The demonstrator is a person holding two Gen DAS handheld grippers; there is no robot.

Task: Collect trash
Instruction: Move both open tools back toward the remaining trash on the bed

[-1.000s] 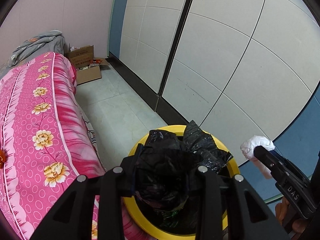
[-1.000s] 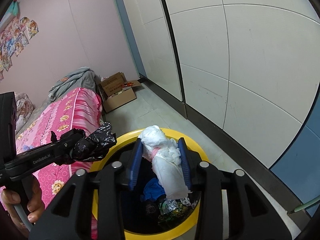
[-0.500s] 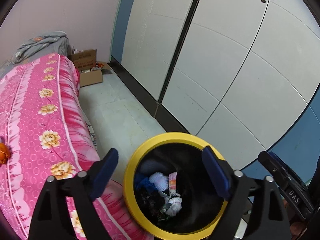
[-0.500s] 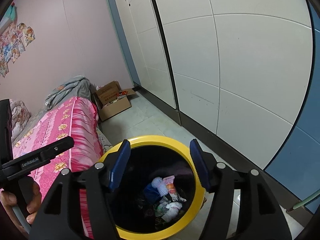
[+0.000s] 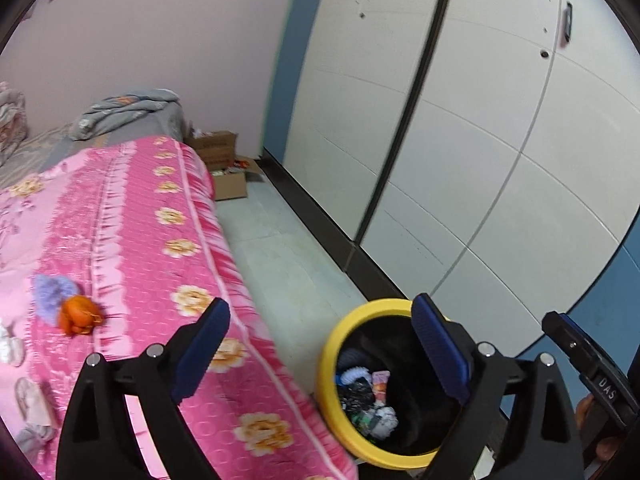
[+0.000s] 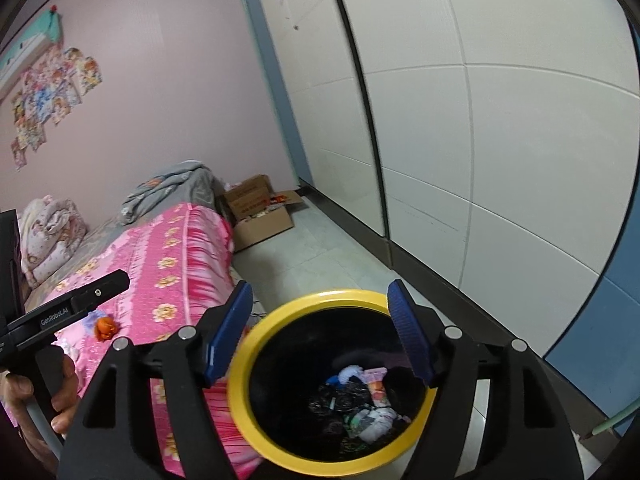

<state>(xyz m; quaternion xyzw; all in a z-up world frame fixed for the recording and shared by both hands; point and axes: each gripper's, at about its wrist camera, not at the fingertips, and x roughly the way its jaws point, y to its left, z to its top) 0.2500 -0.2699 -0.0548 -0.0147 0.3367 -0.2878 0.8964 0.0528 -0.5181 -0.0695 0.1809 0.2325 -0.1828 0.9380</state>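
The right gripper [image 6: 320,332] is held wide apart with nothing between its blue pads [image 6: 408,330], directly above a yellow-rimmed bin [image 6: 256,364]. Mixed trash [image 6: 360,404] is seen lying at the bottom of the bin. Left of the gripper, a bed [image 6: 168,268] covered in pink flowered cloth is seen, with an orange scrap [image 6: 105,327] on it. The left gripper [image 6: 68,310] is held over that bed. Far ahead, a cardboard box [image 6: 260,216] stands on the floor.

Yellow-rimmed bin [image 6: 256,350] upright beside bed, trash [image 6: 368,416] inside
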